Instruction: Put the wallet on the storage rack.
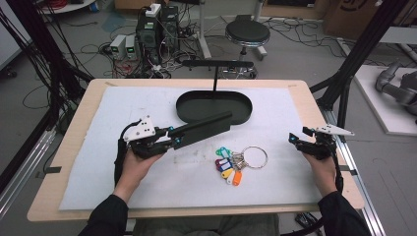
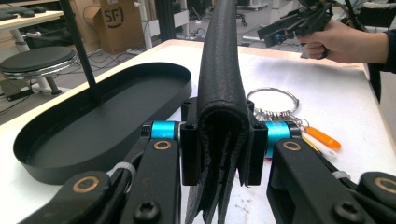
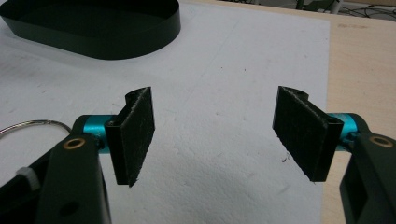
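My left gripper [image 1: 172,137] is shut on one end of a long black folded leather wallet [image 1: 204,128], which juts out to the right above the white mat toward the black oval tray [image 1: 187,116]. In the left gripper view the wallet [image 2: 222,70] stands on edge between the jaws [image 2: 219,140], with the tray [image 2: 93,154] to its left. A bunch of keys with coloured tags on a large ring [image 1: 231,164] lies on the mat in front of the tray. My right gripper [image 1: 295,139] hovers at the mat's right edge, open and holding nothing [image 3: 217,135].
A thin T-shaped post [image 1: 215,78] rises from the tray. The white mat [image 1: 147,187] covers most of the wooden table [image 1: 78,147]. Beyond the table stand a black stool [image 1: 247,33] and electronics with cables [image 1: 157,34] on the floor.
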{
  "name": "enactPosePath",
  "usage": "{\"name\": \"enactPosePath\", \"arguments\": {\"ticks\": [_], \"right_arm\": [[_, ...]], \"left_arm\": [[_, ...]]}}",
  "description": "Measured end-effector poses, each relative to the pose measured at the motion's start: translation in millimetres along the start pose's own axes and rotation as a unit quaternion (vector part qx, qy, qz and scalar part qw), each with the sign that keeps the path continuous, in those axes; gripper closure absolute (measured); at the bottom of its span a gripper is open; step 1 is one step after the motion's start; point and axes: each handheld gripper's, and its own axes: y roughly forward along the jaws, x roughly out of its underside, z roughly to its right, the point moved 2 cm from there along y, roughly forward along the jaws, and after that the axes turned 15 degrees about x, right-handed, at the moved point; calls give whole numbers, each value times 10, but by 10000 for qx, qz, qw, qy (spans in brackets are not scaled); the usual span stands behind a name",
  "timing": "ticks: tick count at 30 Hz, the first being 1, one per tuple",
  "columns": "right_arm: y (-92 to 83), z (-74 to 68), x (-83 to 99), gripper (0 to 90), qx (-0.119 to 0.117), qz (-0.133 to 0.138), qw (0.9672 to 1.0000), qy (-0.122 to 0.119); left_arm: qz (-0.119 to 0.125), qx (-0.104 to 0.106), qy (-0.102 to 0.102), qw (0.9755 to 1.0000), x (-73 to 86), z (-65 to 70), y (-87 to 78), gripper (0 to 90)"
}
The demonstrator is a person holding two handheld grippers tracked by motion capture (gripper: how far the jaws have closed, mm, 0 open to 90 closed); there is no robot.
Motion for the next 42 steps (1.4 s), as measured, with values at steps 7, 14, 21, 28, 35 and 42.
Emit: {"name": "enactPosePath", "arguments": {"ticks": [7, 14, 21, 28, 35, 42], "right_arm": [[4, 2, 0, 299, 9, -5, 10000, -1], [5, 4, -3, 299, 10, 22, 10000, 25], [10, 0, -7, 299, 3, 30, 10000, 22], [20, 2, -8, 299, -1, 46, 10000, 26], [29, -1, -12, 299, 5, 40, 10000, 33], [33, -6, -14, 299, -8, 47, 10000, 13]], "left_arm": [[-50, -65, 18, 10000, -88, -84, 40, 741], [-66, -160, 29, 9998, -188, -235, 109, 741], [-96, -267, -47, 9996, -238, -450, 257, 741], [-73, -346, -65, 9994, -299, -627, 425, 741], [-169, -365, -49, 9992, -340, -776, 635, 741], [-234, -489, -120, 9985, -312, -952, 798, 741]]}}
